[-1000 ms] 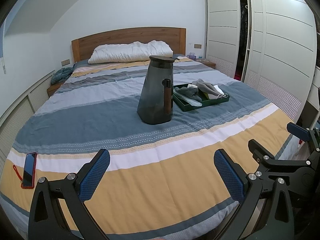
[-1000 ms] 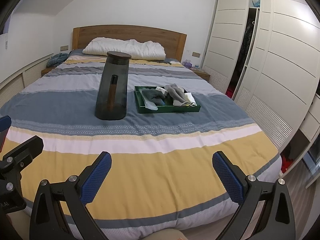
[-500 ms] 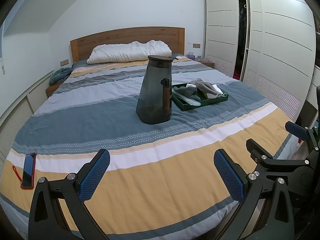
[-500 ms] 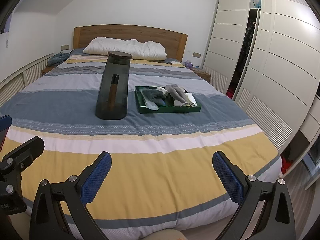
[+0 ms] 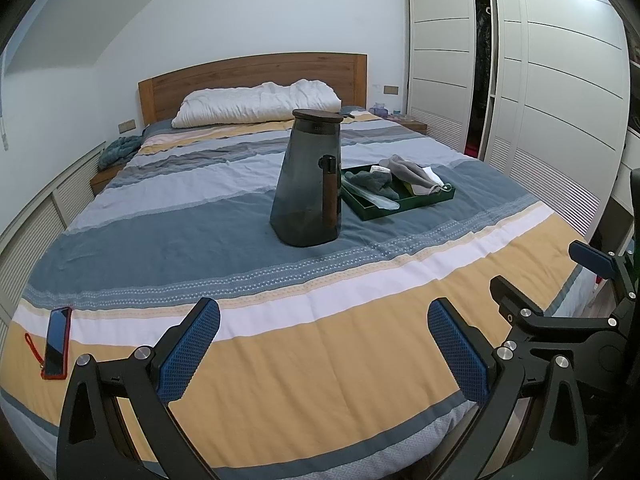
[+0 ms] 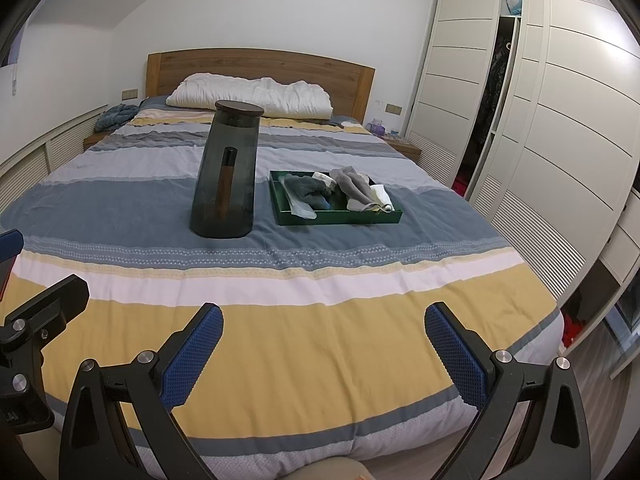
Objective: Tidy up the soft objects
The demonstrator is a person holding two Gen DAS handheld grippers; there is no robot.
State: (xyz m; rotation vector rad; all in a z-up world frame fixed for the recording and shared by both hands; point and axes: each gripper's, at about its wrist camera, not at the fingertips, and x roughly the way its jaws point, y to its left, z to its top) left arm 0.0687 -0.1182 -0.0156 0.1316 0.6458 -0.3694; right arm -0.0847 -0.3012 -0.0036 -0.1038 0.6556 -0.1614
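Note:
A dark green tray (image 6: pixel 340 218) lies mid-bed (image 6: pixel 320 300) with several soft items in it: a dark grey sock (image 6: pixel 310 188), a light grey sock (image 6: pixel 354 182) and white cloth (image 6: pixel 380 194). The tray also shows in the left wrist view (image 5: pixel 408 204). A tall smoky-grey lidded container (image 6: pixel 226 172) stands left of the tray; it also shows in the left wrist view (image 5: pixel 310 178). My left gripper (image 5: pixel 324 344) is open and empty over the bed's foot. My right gripper (image 6: pixel 324 344) is open and empty beside it.
A phone in a red case (image 5: pixel 58 342) lies at the bed's left edge. A white pillow (image 6: pixel 250 94) rests against the wooden headboard. White wardrobes (image 6: pixel 560 120) run along the right. A bedside table (image 6: pixel 400 146) stands at the far right.
Both grippers have eased slightly forward and right over the bed's foot. Both stay open and empty. Nothing on the bed has moved.

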